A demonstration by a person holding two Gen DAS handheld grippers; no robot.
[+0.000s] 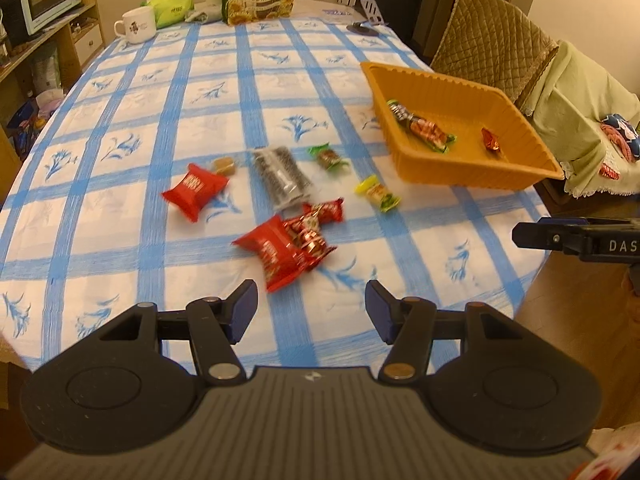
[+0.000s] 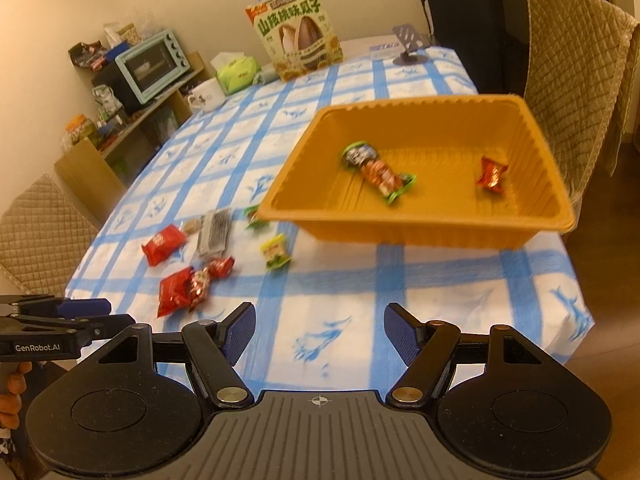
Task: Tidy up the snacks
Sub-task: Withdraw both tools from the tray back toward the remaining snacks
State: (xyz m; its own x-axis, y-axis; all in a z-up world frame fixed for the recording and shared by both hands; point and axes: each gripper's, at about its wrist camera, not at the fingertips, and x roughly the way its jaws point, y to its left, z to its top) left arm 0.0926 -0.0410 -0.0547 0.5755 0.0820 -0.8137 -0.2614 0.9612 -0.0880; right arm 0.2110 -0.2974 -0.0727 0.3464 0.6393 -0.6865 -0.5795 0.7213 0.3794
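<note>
While both grippers hang empty, fingers apart | snacks [image 1: 280, 216] scattered on bench [image 1: 120, 240], left gripper [image 1: 312, 308] nearest | orange tray [image 2: 420, 224] holds three, near right gripper [image 2: 320, 328] for drop-off

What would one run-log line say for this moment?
left gripper: open, empty | right gripper: open, empty | orange tray: holds some snacks | others loose on checked tablecloth

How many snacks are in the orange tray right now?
3. Two lie end to end near the middle of the tray: a dark pack and an orange pack. A red candy sits toward its right wall. None looks hidden.
</note>
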